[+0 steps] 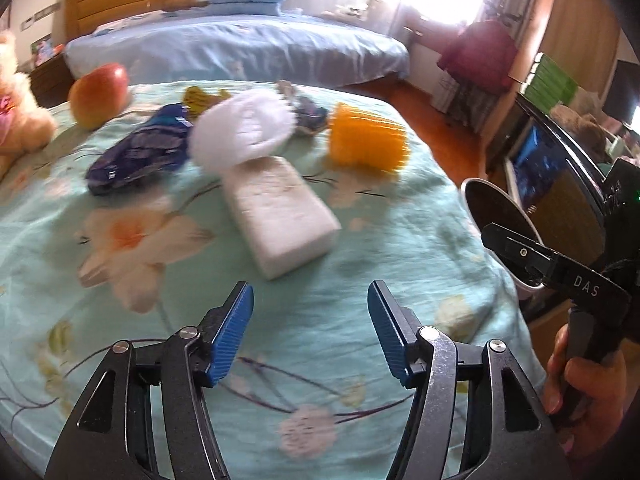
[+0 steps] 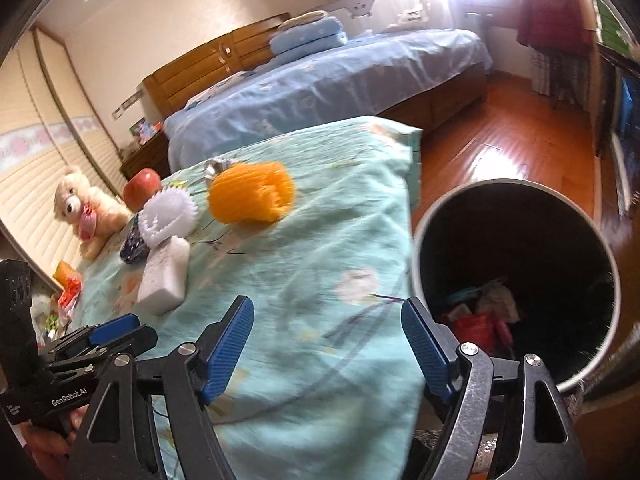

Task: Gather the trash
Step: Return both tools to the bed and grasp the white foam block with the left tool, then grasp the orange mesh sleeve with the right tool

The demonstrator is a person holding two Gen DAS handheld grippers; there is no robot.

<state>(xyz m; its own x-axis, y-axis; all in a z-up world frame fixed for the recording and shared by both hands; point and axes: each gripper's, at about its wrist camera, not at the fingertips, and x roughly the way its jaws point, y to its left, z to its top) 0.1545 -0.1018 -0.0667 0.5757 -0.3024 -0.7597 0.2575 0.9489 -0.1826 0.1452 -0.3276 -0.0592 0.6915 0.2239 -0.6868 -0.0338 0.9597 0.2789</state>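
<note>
surface: bed [image 1: 360,240] under a teal flowered sheet, trash scattered toward far side
bin: round dark bin [image 2: 516,272] on floor just beside bed edge, right side; already some wrappers and scraps at bottom
left claw: left claw [image 1: 310,332] wide apart, nothing between blue pads, hovering over bare sheet, foam block straight ahead
right claw: right claw [image 2: 326,350] wide apart, empty, over bed edge beside bin rim
foam block: white foam block [image 1: 280,216] lying flat, nearest piece to left claw; likely very light, stiff but crumbly; take across the short sides, gentle squeeze
white net: white foam fruit net [image 1: 244,128] resting partly on far end of block; soft, springy, near weightless; pinch anywhere on rim, may cling or spring out
orange net: orange foam fruit net [image 1: 366,136] to right of white net, apart from block; same soft feel, squashes flat in grip
blue wrapper: crinkled dark blue wrapper [image 1: 140,152] left of white net; thin, slippery; pinch a raised fold
small wrappers: yellow wrapper [image 1: 198,98] and silvery-blue wrapper [image 1: 308,114] behind nets, blurred, details unclear
not trash: apple [image 1: 100,94] and plush bear [image 2: 86,210] at far left, probably stay
judgement: several pieces left on bed; foam block looks like easiest next pick
risk: light pieces may slip out or drift past bin on release
</note>
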